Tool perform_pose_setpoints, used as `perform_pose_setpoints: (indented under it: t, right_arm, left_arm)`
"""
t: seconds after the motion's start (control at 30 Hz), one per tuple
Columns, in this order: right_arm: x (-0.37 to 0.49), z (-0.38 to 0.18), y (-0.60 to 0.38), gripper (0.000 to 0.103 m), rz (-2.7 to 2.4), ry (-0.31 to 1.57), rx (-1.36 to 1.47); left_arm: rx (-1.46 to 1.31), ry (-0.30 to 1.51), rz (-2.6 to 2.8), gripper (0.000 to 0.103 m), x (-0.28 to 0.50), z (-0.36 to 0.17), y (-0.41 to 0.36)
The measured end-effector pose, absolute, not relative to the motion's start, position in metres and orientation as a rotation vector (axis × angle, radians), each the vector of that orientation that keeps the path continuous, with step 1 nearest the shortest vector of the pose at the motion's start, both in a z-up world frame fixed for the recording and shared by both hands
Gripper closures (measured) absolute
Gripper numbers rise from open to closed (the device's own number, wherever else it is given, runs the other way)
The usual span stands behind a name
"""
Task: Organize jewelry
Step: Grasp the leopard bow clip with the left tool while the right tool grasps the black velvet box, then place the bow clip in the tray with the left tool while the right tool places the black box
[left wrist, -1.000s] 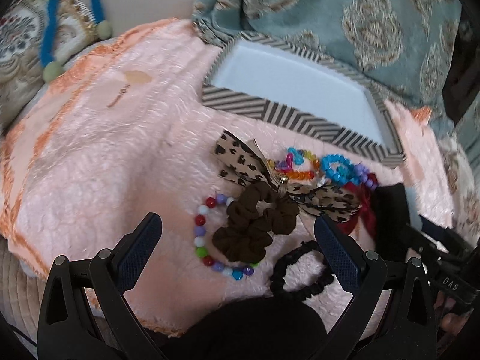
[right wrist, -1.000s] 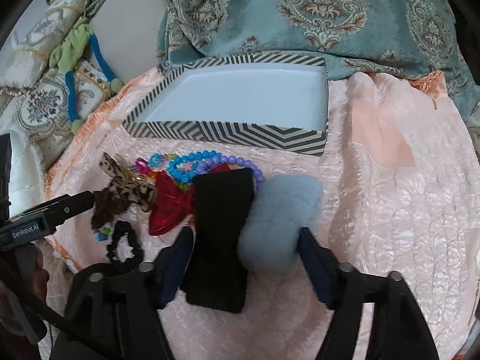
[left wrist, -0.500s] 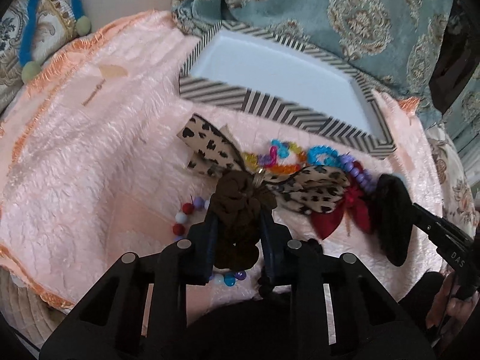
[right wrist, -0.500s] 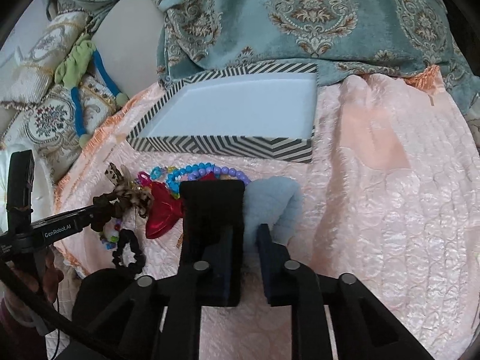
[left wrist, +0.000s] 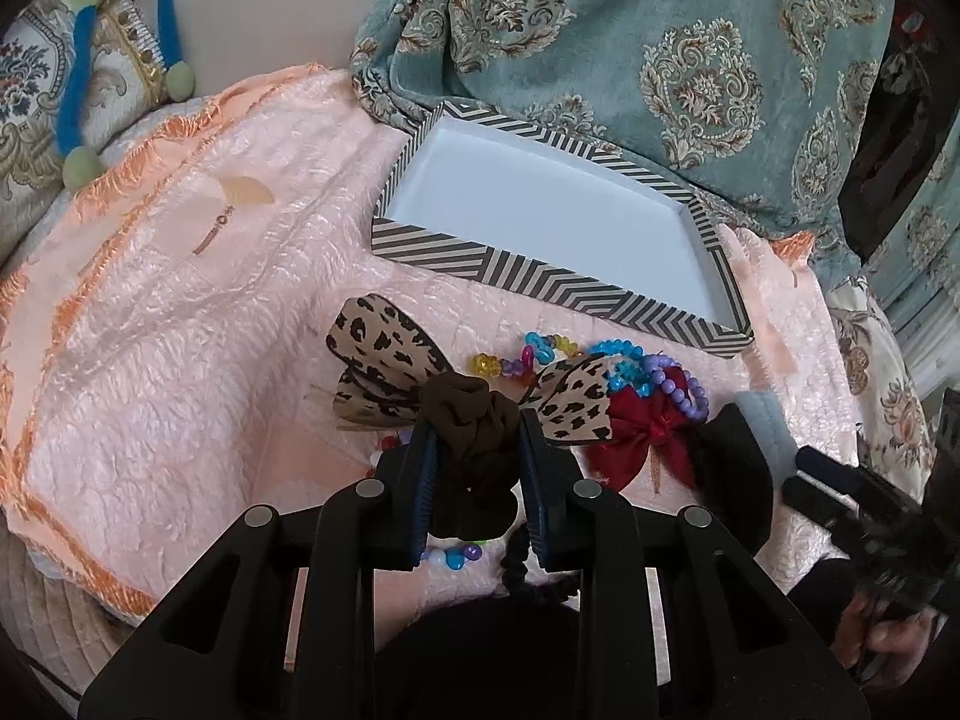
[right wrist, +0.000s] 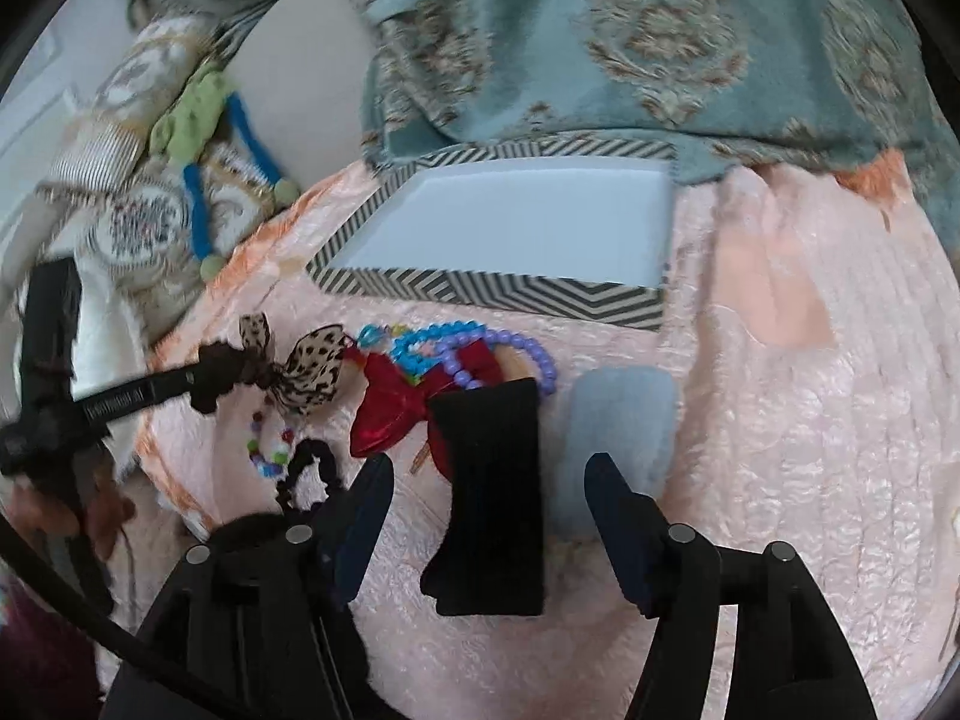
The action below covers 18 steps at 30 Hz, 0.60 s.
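My left gripper [left wrist: 474, 456] is shut on a dark brown scrunchie [left wrist: 471, 426] joined to a leopard-print bow [left wrist: 384, 360], lifted a little above the pink quilt. My right gripper [right wrist: 489, 480] is open, its fingers on either side of a black velvet bow [right wrist: 492, 480] and a pale blue fluffy piece [right wrist: 618, 420] lying on the quilt. The empty chevron-striped box [left wrist: 540, 282] stands behind the pile; it also shows in the right wrist view [right wrist: 492, 294]. A red bow [left wrist: 636, 438], blue and purple bead bracelets [left wrist: 666, 378] and a black scrunchie [right wrist: 306, 468] lie between.
A multicolour bead bracelet [right wrist: 270, 450] lies under the lifted scrunchie. A teal patterned blanket [left wrist: 660, 48] is heaped behind the box. Patterned cushions and a green-blue plush toy [left wrist: 90, 30] sit at the far left. The quilt's fringed orange edge [left wrist: 72, 552] runs along the left.
My left gripper closed on the brown scrunchie and lifted it with the leopard bow. My right gripper closed near the black bow and blue piece, then opened and pulled back; both lie on the quilt.
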State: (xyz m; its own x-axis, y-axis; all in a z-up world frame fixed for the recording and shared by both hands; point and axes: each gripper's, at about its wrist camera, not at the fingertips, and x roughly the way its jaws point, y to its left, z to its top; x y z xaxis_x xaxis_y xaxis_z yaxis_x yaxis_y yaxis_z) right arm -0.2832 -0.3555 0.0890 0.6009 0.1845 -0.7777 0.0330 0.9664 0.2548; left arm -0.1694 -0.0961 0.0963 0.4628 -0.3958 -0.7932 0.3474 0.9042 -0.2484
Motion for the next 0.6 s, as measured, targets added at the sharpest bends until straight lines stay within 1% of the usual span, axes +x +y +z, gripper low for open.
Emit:
perform_pose_setpoints:
  t: [0.03,0.07,0.1,0.23,0.37,0.4,0.43,0.5,0.6]
  right_arm:
    - [-0.279,0.083,-0.352,0.041,0.082,0.952,0.24]
    - [-0.276,0.079,-0.35,0.047,0.085,0.967,0.238]
    - [-0.274,0.077,-0.349,0.05,0.09,0.979,0.241]
    - [-0.282,0.091,-0.354,0.05,0.105,0.919,0.256]
    - [-0.279,0.084,-0.355,0.05,0.11,0.957,0.251]
    - [-0.277,0.078,-0.354,0.052,0.114,0.97,0.255]
    - [-0.274,0.071,-0.352,0.055,0.118,0.979,0.258]
    - [-0.271,0.059,-0.35,0.08,0.117,1.007,0.262]
    - [-0.277,0.066,-0.35,0.092,0.125,0.978,0.264]
  left_arm:
    - [-0.056,0.989,-0.457,0.079,-0.169,0.097,-0.096]
    - [-0.057,0.988,-0.458,0.079,-0.17,0.098,-0.096]
    - [-0.055,0.983,-0.459,0.078,-0.17,0.1,-0.095]
    - [-0.05,0.957,-0.444,0.079,-0.172,0.109,-0.089]
    - [-0.078,0.948,-0.434,0.079,-0.17,0.113,-0.081]
    - [-0.083,0.946,-0.433,0.079,-0.17,0.113,-0.08]
    - [-0.085,0.946,-0.434,0.079,-0.17,0.114,-0.08]
    - [-0.081,0.949,-0.437,0.079,-0.171,0.113,-0.083]
    - [-0.069,0.947,-0.44,0.079,-0.174,0.115,-0.085]
